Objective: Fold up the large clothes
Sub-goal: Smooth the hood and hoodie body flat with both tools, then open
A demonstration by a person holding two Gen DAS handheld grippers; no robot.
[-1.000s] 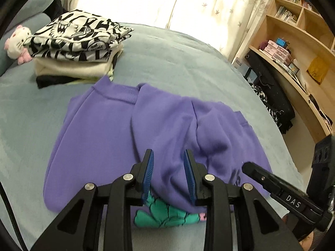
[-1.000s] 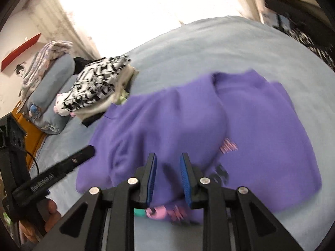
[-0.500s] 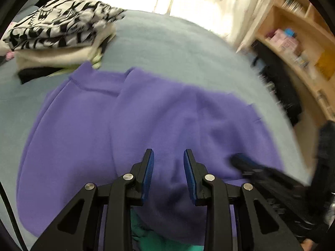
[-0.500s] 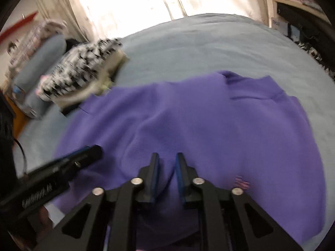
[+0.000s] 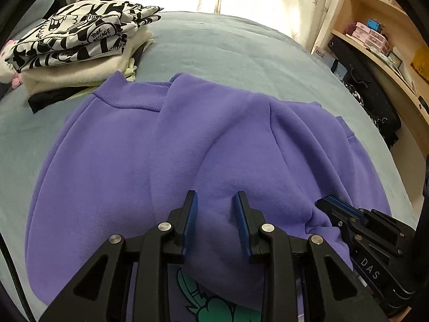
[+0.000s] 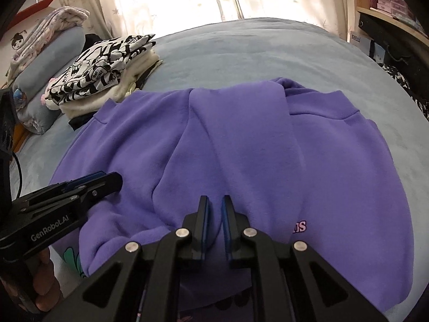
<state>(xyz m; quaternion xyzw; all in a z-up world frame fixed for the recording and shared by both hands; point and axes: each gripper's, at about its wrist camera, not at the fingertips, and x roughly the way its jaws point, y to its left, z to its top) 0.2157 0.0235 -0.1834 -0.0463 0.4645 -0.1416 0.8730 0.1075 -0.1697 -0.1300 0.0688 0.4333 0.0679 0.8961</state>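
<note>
A purple sweatshirt (image 5: pixel 128 147) (image 6: pixel 335 161) lies spread on the blue-grey bed, with one folded part lying across its middle. My left gripper (image 5: pixel 215 197) sits low at its near edge, and a thick fold of the purple cloth fills the gap between its pads. In the right wrist view the left gripper (image 6: pixel 107 178) comes in from the left. My right gripper (image 6: pixel 215 200) stands beside it. Its jaws are nearly together and opening slightly, with a thin pinch of purple fabric between them. The right gripper (image 5: pixel 335 205) also shows at the lower right.
A stack of folded clothes (image 5: pixel 80 40) (image 6: pixel 107 61), black-and-white print on top, sits at the far left of the bed (image 5: pixel 228 45). Pillows (image 6: pixel 40 80) lie beyond it. Wooden shelves (image 5: pixel 375 35) and a black bag (image 5: pixel 370 94) stand to the right. A hand (image 6: pixel 40 281) holds the left gripper.
Both grippers have sunk toward the near edge of the sweatshirt, and the folded part now lies flatter. The right jaws have narrowed onto the fabric.
</note>
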